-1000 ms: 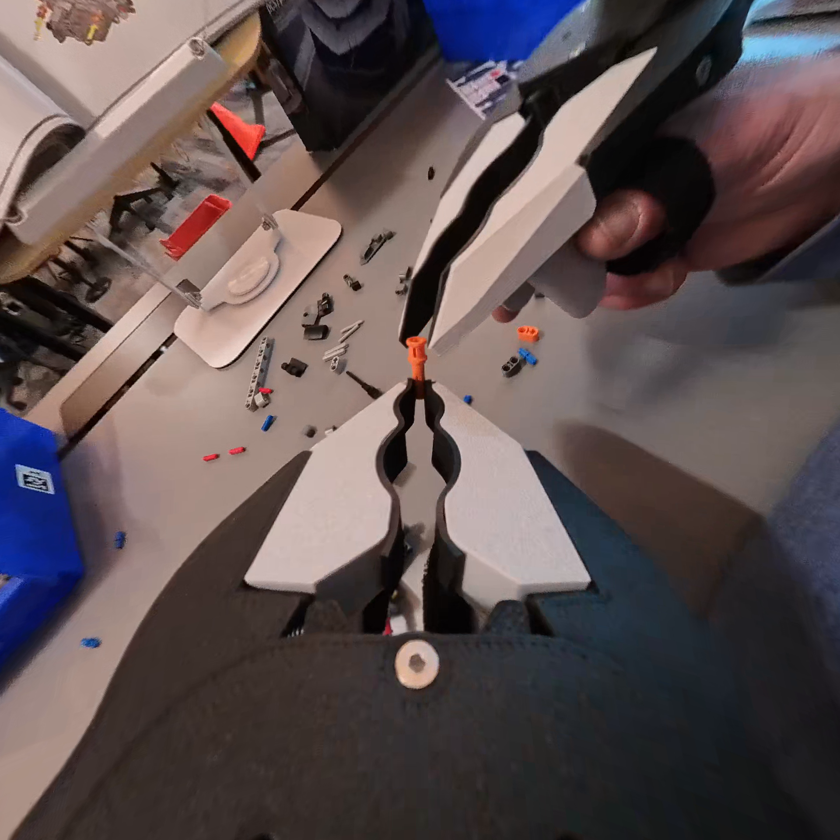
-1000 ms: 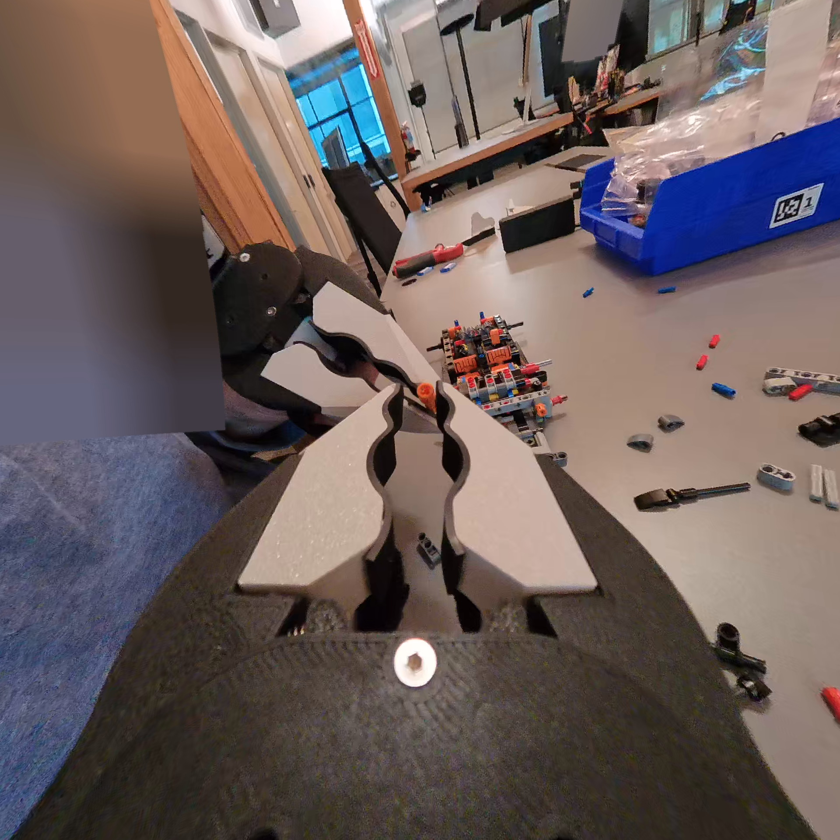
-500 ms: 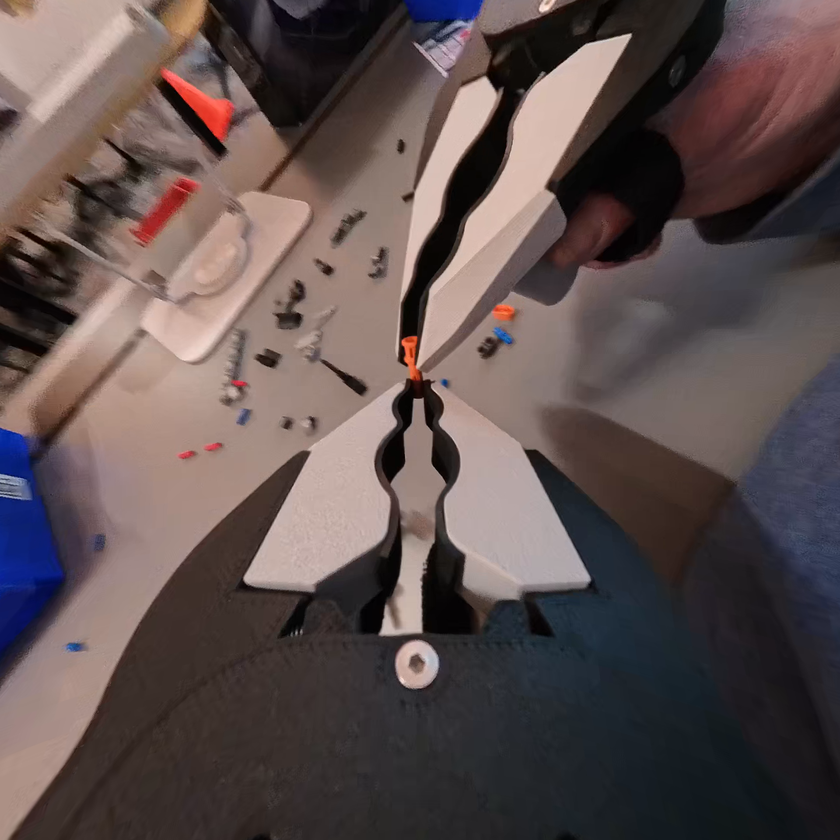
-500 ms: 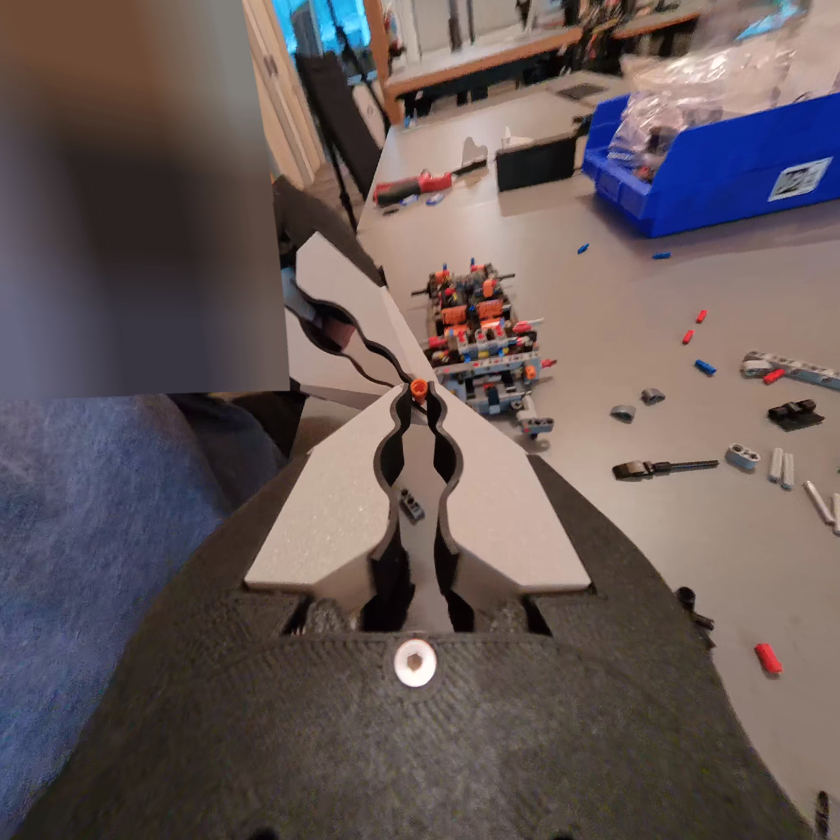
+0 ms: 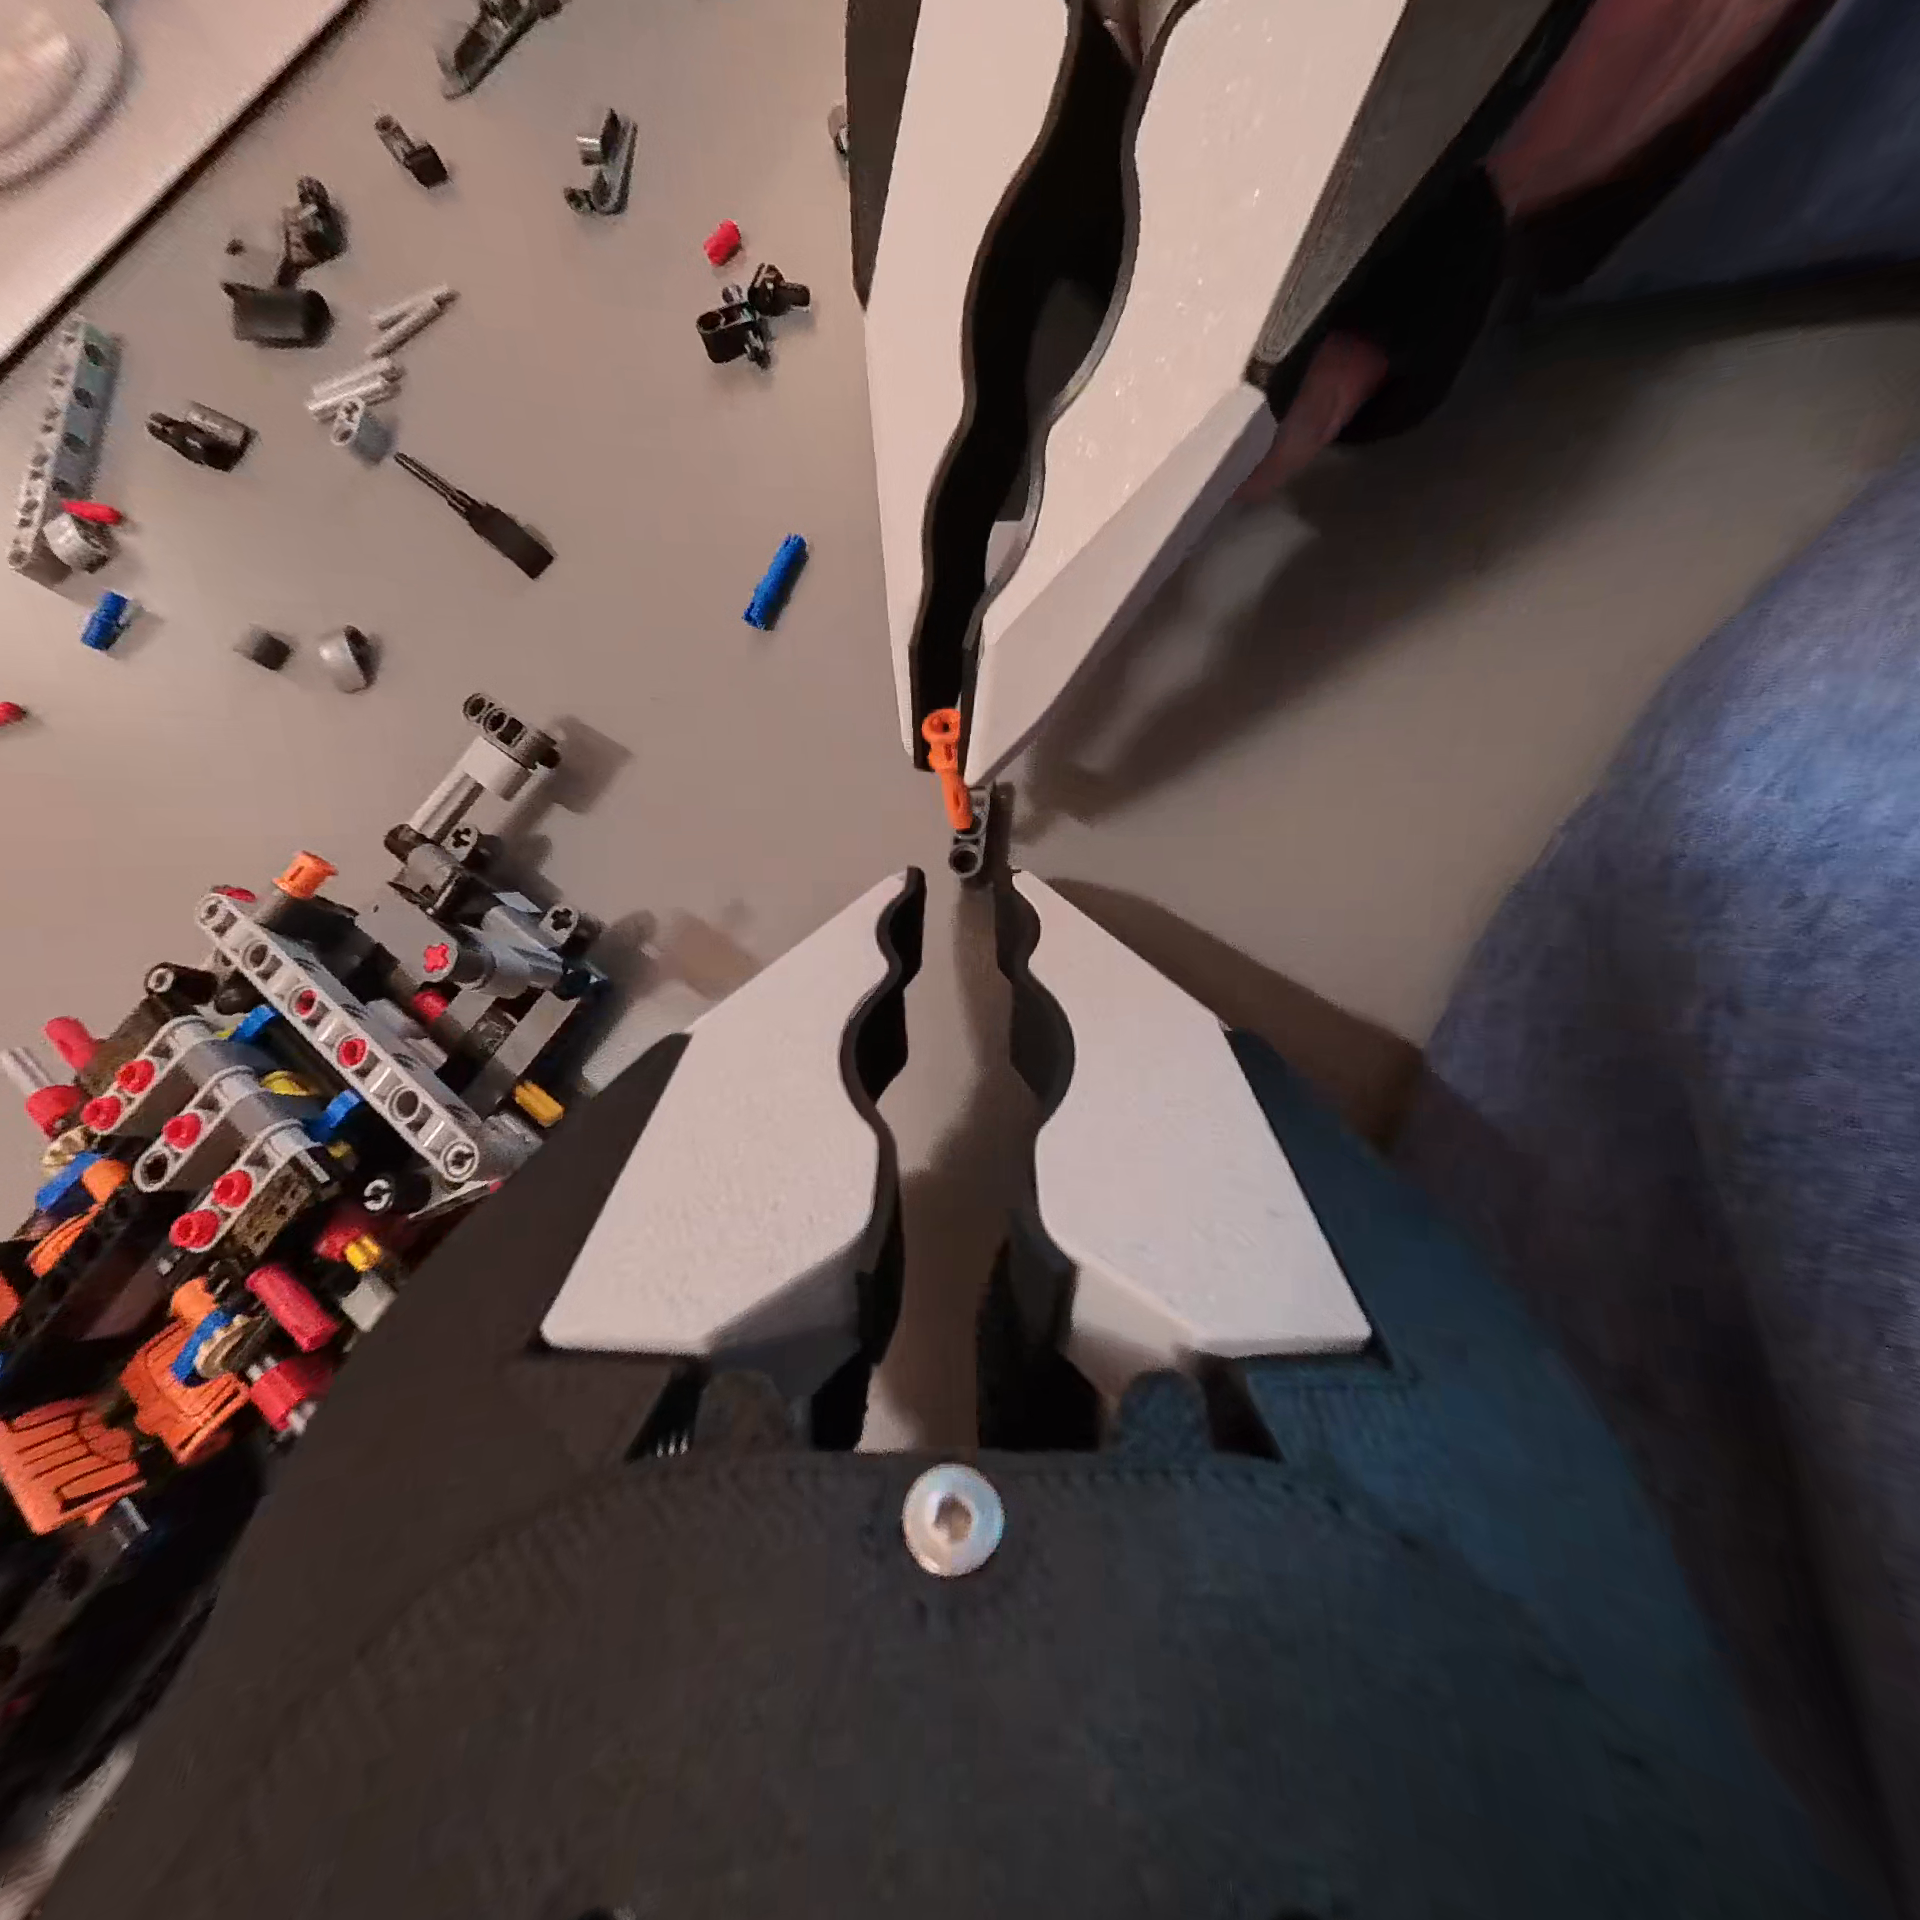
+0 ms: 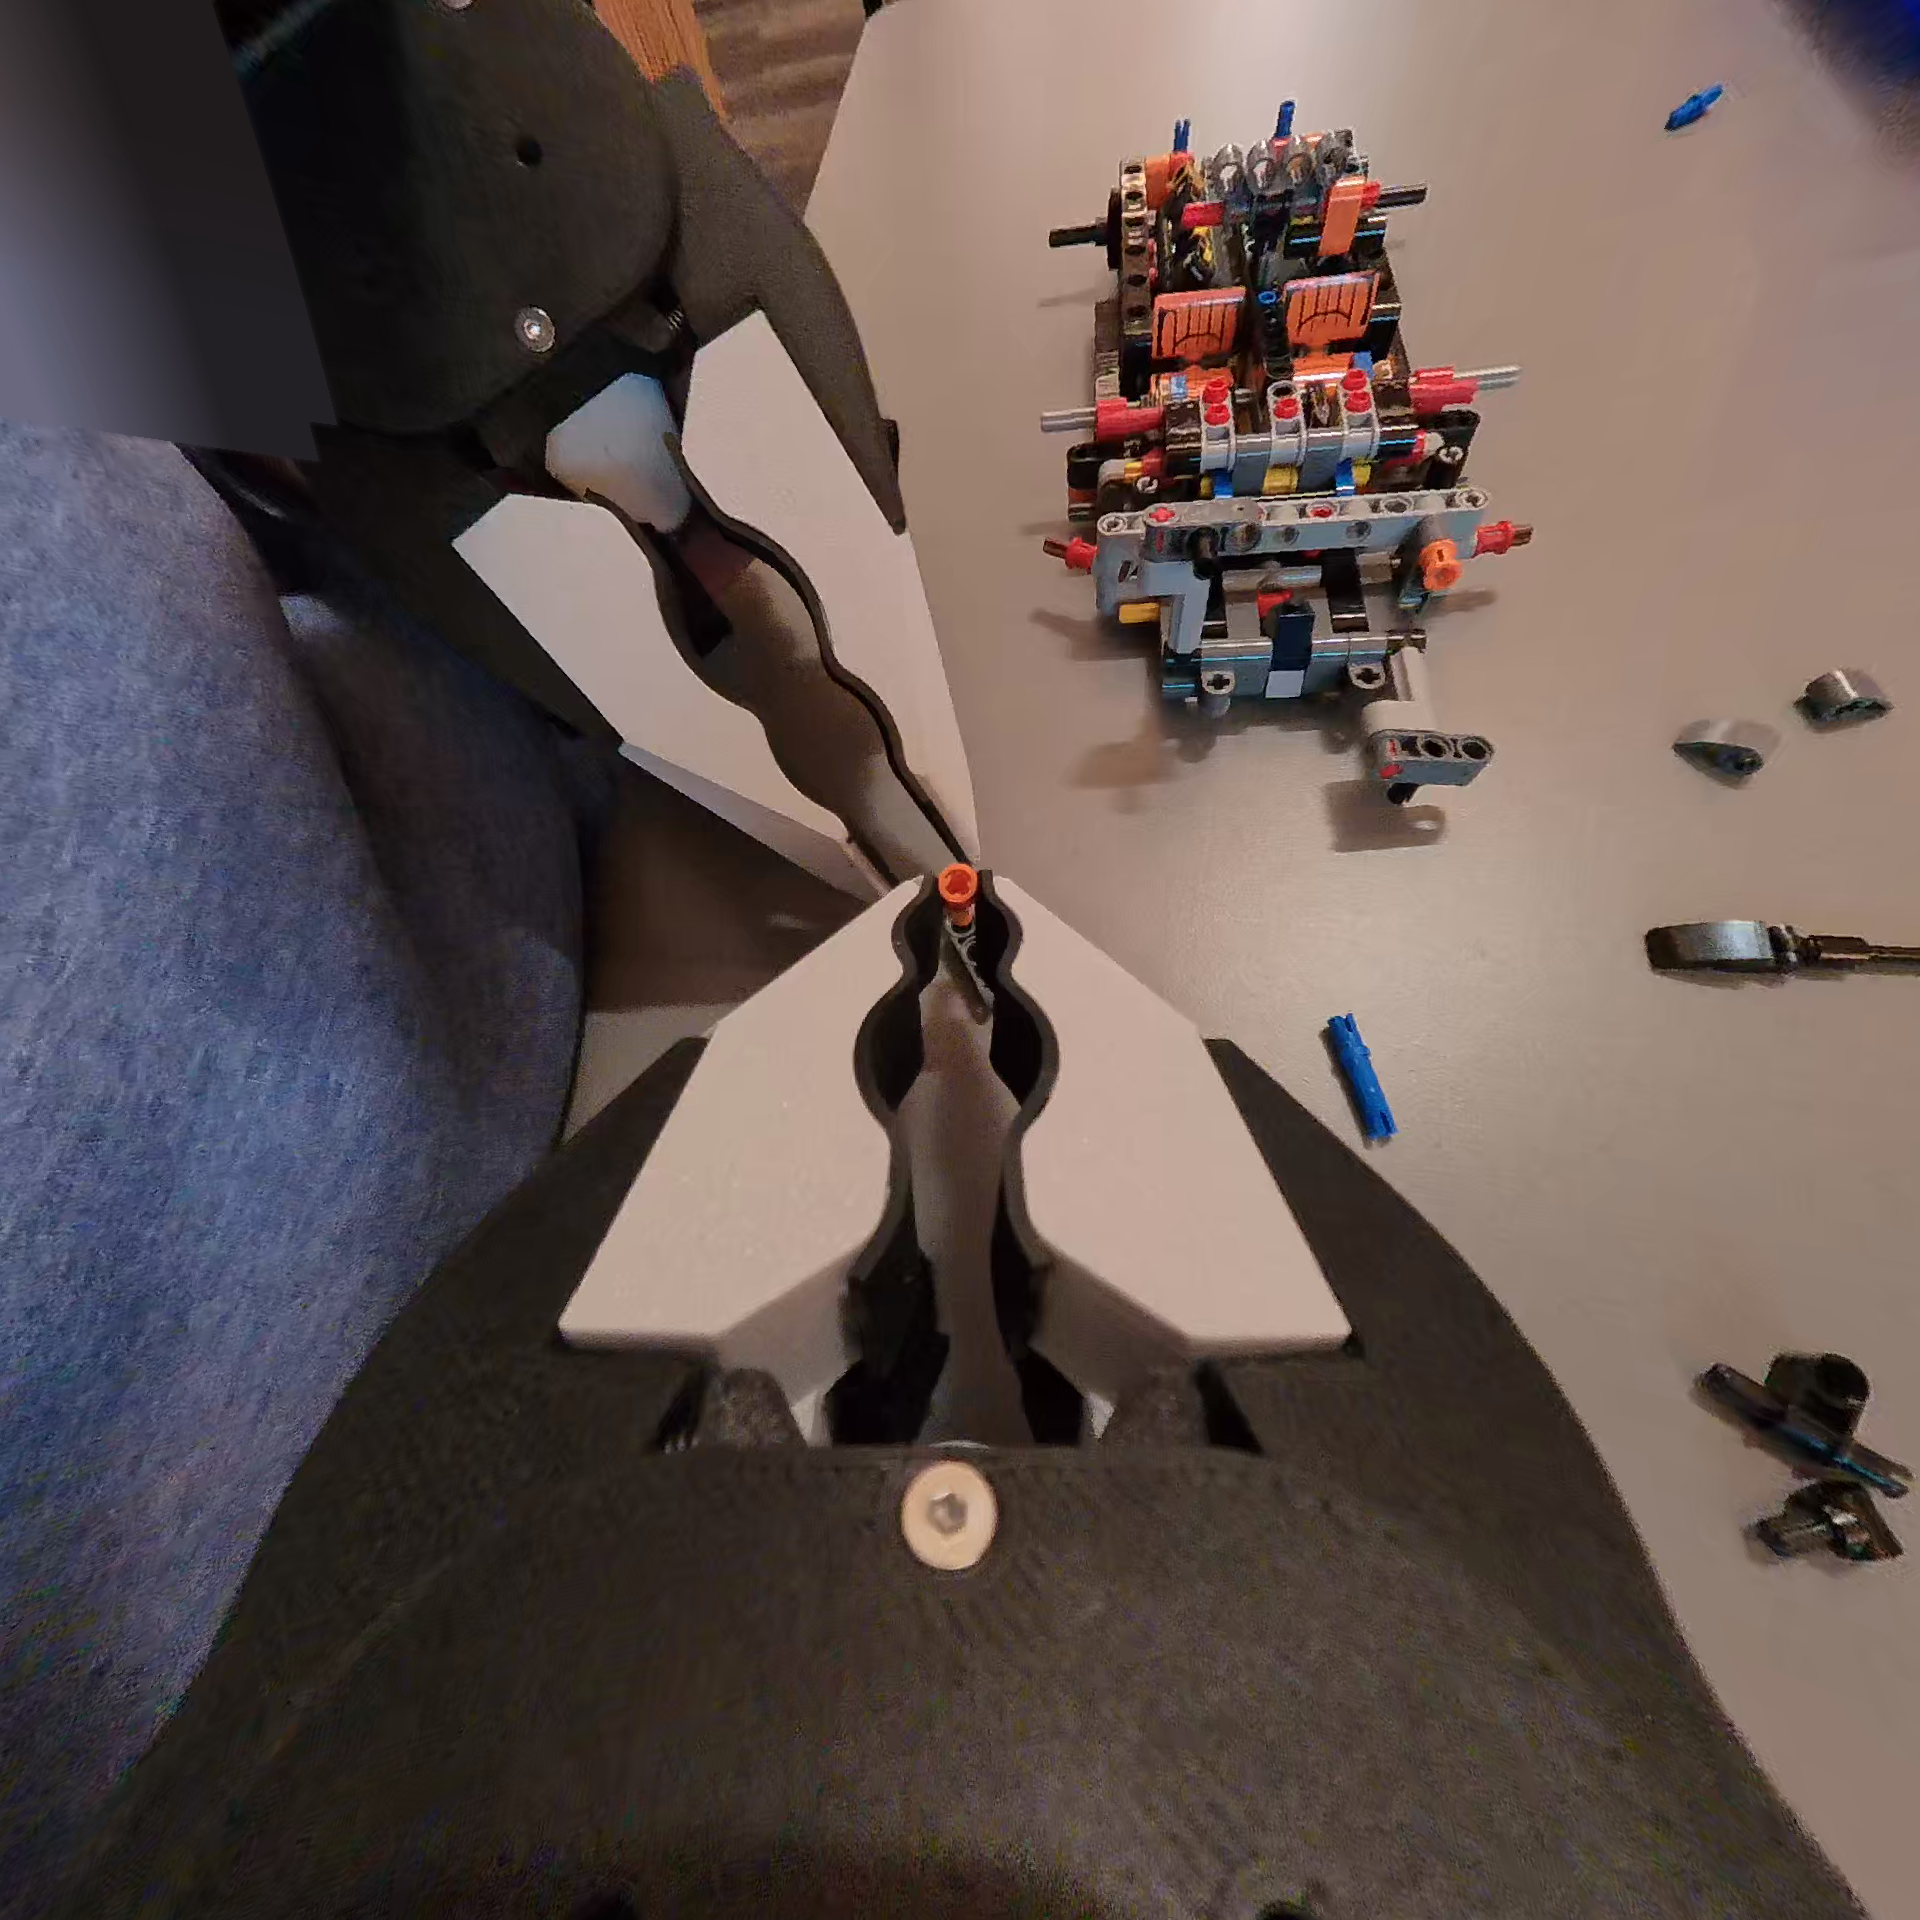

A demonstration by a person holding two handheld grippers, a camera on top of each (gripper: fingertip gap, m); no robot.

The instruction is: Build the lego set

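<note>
My right gripper point(image 6: 956, 885) is shut on a small orange pin point(image 6: 957, 881), and in the left wrist view the gripper point(image 5: 948, 753) comes down from the top holding the pin point(image 5: 940, 732). The pin's lower end meets a small dark grey beam point(image 5: 974, 842), which also shows through the finger gap in the right wrist view point(image 6: 968, 961). I cannot tell whether the pin is seated in it. My left gripper point(image 5: 964, 878) is slightly open, with its tips on either side of the beam. It reaches in from the upper left in the right wrist view point(image 6: 925, 862).
The partly built model point(image 6: 1278, 416) stands on the grey table and also shows at the left of the left wrist view point(image 5: 260, 1143). Loose parts lie around, among them a blue pin point(image 6: 1361, 1075) and a black axle piece point(image 6: 1766, 945). A person's blue-clothed leg point(image 6: 208, 831) is beside the grippers. The tips of both grippers are at nearly the same place. Left tips and right tips are each some 15 cm from the black axle piece point(image 6: 1766, 945). Seen from the left wrist view point(image 5: 491, 522) as well.
Both grippers have tipped down close to the table. The orange pin has passed from my left gripper to my right one. The left fingers have parted.
</note>
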